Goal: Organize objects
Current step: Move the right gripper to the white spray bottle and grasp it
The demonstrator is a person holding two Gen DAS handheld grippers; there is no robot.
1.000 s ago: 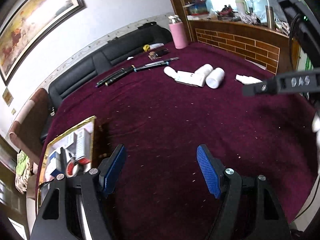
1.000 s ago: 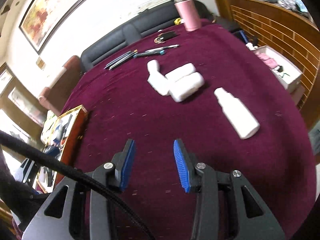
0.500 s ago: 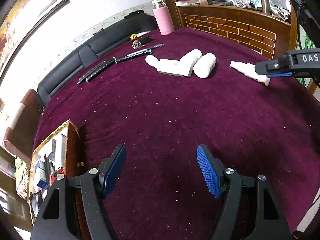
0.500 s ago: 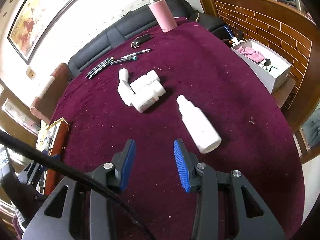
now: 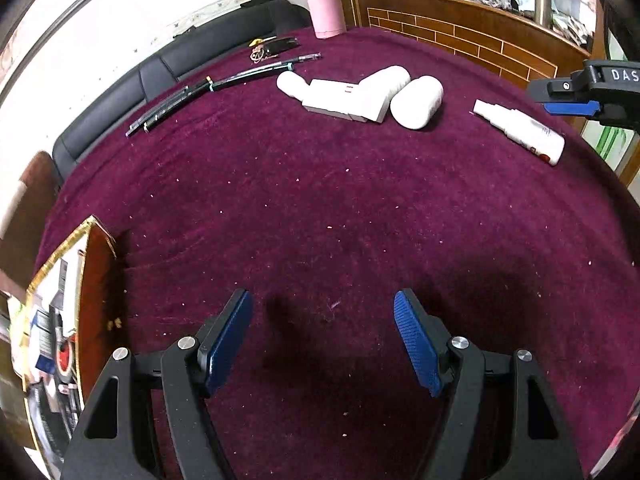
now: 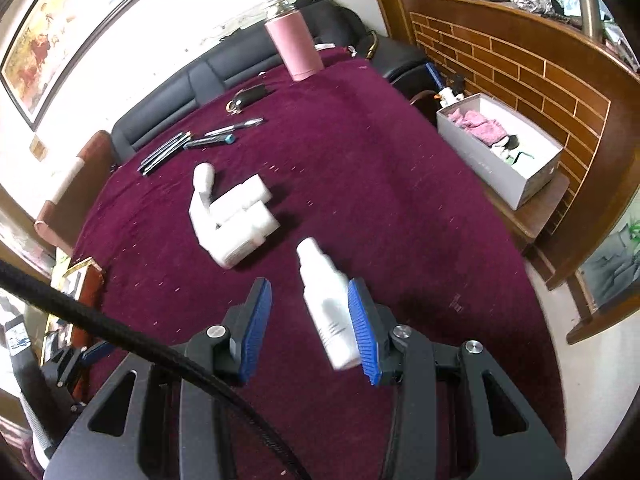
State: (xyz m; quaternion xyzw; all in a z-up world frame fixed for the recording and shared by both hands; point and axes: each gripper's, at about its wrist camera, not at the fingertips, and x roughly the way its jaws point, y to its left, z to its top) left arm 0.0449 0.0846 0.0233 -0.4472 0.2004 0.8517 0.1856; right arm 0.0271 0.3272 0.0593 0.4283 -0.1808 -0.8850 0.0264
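Observation:
A white spray bottle point(image 6: 328, 312) lies on the maroon tablecloth point(image 5: 320, 200). My right gripper point(image 6: 309, 286) is open over it; the bottle sits between the fingers, close to the right pad and clear of the left one. From the left wrist view one of that gripper's fingers point(image 5: 570, 109) hovers just above the bottle point(image 5: 520, 130). My left gripper point(image 5: 322, 300) hangs over bare cloth, its jaws opening with nothing between them. A white box with white bottles point(image 5: 352, 98) lies farther back, also in the right wrist view as the white cluster point(image 6: 232, 220).
Several pens point(image 5: 224, 84), a key bunch point(image 5: 276, 46) and a pink flask point(image 5: 324, 4) stand at the far edge. An open box of small items point(image 5: 60, 320) sits off the left edge. A white box point(image 6: 500, 156) rests on a low stand to the right.
My right gripper has moved forward until the spray bottle lies between its fingers. My left gripper has sunk toward the cloth and tilted further down.

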